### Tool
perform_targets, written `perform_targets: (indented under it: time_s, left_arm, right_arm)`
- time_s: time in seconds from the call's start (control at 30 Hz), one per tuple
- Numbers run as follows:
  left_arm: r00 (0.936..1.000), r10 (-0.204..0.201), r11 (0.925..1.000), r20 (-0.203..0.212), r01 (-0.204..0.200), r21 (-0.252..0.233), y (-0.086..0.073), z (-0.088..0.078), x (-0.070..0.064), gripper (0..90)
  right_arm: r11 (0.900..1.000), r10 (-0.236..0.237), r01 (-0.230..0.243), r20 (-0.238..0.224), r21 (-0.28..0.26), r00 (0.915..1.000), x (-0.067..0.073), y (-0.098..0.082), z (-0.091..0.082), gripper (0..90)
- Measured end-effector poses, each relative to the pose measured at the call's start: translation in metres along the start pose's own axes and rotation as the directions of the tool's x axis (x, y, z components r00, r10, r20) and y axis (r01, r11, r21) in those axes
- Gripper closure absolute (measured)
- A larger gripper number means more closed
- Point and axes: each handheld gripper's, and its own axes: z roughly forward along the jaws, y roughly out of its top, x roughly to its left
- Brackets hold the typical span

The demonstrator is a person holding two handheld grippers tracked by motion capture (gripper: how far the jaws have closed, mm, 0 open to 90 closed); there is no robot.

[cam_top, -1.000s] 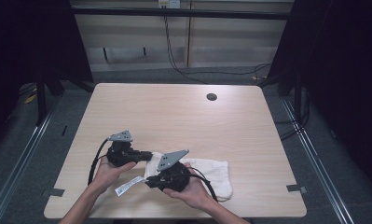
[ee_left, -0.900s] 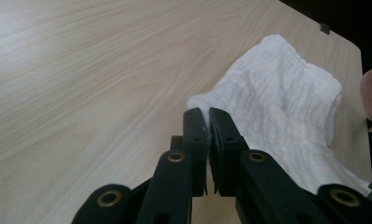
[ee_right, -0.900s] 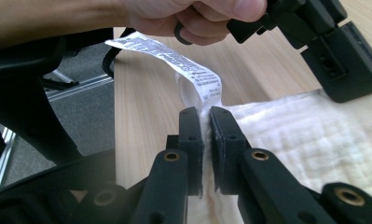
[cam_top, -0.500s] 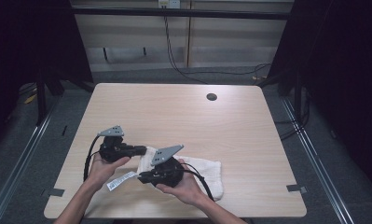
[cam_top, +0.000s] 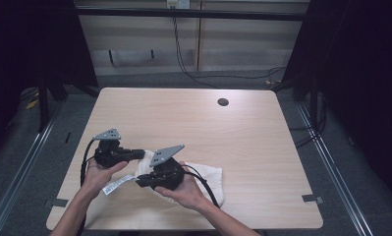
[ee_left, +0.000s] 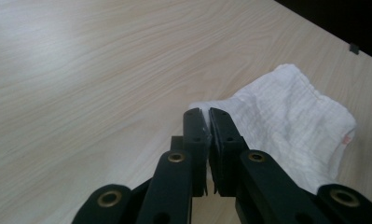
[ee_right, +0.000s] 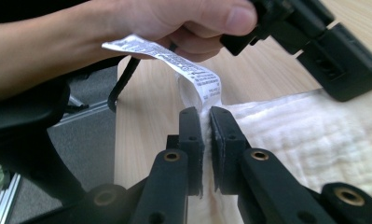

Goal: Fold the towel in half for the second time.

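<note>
A white towel (cam_top: pixel 206 178) lies crumpled on the near part of the wooden table (cam_top: pixel 193 123). My left gripper (cam_top: pixel 140 155) points right and is shut on the towel's edge; in the left gripper view the jaws (ee_left: pixel 203 115) pinch a thin fold while the rest of the towel (ee_left: pixel 291 116) spreads off to the right. My right gripper (cam_top: pixel 140 182) points left and is shut on a towel corner (ee_right: pixel 203 114) right beside its white printed care label (ee_right: pixel 174 58). The label (cam_top: pixel 117 185) hangs out to the left in the high view. The left hand and its gripper (ee_right: pixel 309 37) sit close above.
A small round dark hole (cam_top: pixel 223 102) is set in the table's far side. Black cables trail from both grippers toward the near edge. Grey floor and metal rails (cam_top: pixel 26 162) flank the table; the far half of the tabletop is bare wood.
Both grippers have moved left across the table with the towel held between them, and the towel has been dragged left with them.
</note>
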Motion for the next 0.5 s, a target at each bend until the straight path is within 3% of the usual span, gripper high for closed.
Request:
perform_targets:
  time_s: [0.1, 0.23, 0.37, 0.5]
  left_arm:
    - [0.9999, 0.016, 0.9997, -0.006, -0.016, -0.019, 0.003, -0.011, 0.0, 86.2]
    - [0.9999, 0.007, 0.9983, -0.013, -0.008, -0.058, 0.002, -0.021, 0.002, 86.2]
    - [1.0, -0.002, 0.9992, 0.009, 0.003, -0.04, 0.001, -0.015, 0.0, 86.2]
    - [0.9997, -0.002, 0.9996, 0.025, 0.003, -0.03, 0.004, -0.007, -0.001, 86.2]
  right_arm:
    - [1.0, -0.018, 0.018, 0.009, 0.003, 0.9998, 0.004, 0.01, 0.002, 83.8]
    - [1.0, -0.025, 0.025, -0.005, -0.011, 0.9997, 0.006, 0.02, 0.007, 83.8]
    - [0.999, -0.035, 0.035, -0.002, -0.004, 0.9994, 0.01, 0.017, 0.014, 83.9]
    - [0.999, -0.01, 0.01, 0.003, -0.044, 0.9999, 0.009, 0.009, 0.01, 83.9]
